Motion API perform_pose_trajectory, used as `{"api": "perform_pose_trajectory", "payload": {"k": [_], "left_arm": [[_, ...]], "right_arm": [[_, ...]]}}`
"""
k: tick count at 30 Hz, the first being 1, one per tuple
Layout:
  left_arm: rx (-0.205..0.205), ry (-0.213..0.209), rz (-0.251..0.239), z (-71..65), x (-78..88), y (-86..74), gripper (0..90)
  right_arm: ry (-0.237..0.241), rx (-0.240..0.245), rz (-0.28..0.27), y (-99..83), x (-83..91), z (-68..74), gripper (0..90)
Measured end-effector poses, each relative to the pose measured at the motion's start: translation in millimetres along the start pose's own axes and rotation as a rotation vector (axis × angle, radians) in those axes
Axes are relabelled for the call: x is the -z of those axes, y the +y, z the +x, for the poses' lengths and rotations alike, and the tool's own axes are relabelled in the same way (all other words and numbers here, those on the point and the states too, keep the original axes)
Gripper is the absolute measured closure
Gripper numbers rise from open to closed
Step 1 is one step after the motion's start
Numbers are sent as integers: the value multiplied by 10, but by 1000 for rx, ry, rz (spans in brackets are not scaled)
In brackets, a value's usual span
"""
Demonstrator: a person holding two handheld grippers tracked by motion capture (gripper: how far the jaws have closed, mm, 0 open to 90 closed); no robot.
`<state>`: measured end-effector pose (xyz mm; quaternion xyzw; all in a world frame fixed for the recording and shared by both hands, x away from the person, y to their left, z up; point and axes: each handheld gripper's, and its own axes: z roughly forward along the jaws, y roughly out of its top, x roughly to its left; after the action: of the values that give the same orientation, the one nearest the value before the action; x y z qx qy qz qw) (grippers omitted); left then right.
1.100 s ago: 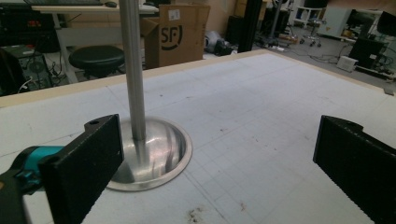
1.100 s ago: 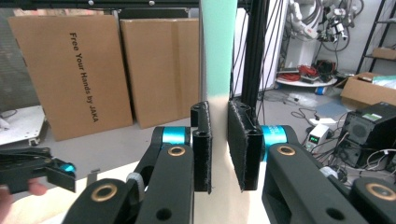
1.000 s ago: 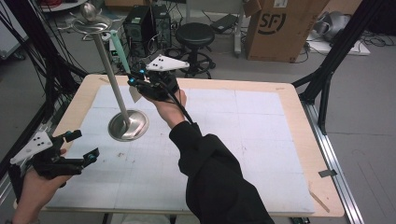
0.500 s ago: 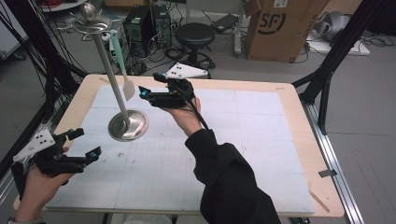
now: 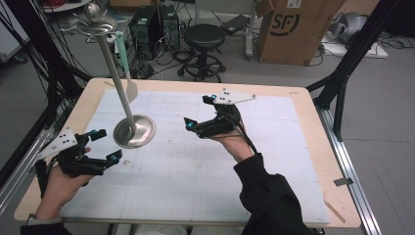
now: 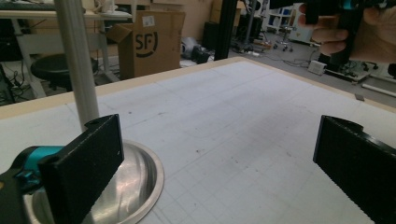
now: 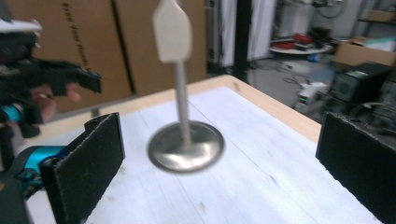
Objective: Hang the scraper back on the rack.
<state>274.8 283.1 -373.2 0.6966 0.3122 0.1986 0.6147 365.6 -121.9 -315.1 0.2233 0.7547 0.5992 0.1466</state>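
A metal stand rises from its round base (image 5: 134, 131) on the white mat, with a tilted pole (image 5: 115, 73) and a ring on top (image 5: 95, 22). From the ring hangs a spatula (image 5: 125, 63) with a teal handle and a white blade. My left gripper (image 5: 108, 145) is open, low at the front left, just beside the base (image 6: 135, 186). My right gripper (image 5: 197, 111) is open and held above the mat's middle, right of the stand, with nothing in it. In the right gripper view, the open jaws frame the base (image 7: 187, 147) and the blade (image 7: 172, 30).
The mat covers a wooden-edged table (image 5: 313, 122). Behind the table stand a cardboard box (image 5: 293, 27), a black stool (image 5: 204, 36) and computer cases. A black frame post (image 5: 342, 83) rises at the right, and cables hang at the left.
My right gripper has drawn back from the hanging spatula, moving right and toward the near side, open and with nothing in it. My left gripper has edged slightly right. The spatula stays on the stand.
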Motion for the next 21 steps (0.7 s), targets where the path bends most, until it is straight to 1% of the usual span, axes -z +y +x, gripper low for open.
{"api": "perform_pose_trajectory", "payload": {"k": [3,5,9,16,18,20,21], "left_arm": [[0,-8,-4,-3,-47,2,23],[3,-9,-10,0,-63,5,23],[7,-6,-18,14,-84,9,23],[11,-3,-7,28,-120,-2,23],[7,-2,-3,31,-129,-6,23],[7,0,2,32,-135,-12,23],[8,0,3,32,-138,-15,23]], "right_arm": [[-11,-22,5,-143,140,-52,3],[-22,-28,15,-231,231,-79,3],[-37,-49,13,-400,412,-125,4],[-50,-49,27,-678,731,-192,4],[-61,-59,26,-750,829,-216,4],[-71,-65,39,-810,922,-245,4],[-80,-62,37,-841,971,-260,4]]}}
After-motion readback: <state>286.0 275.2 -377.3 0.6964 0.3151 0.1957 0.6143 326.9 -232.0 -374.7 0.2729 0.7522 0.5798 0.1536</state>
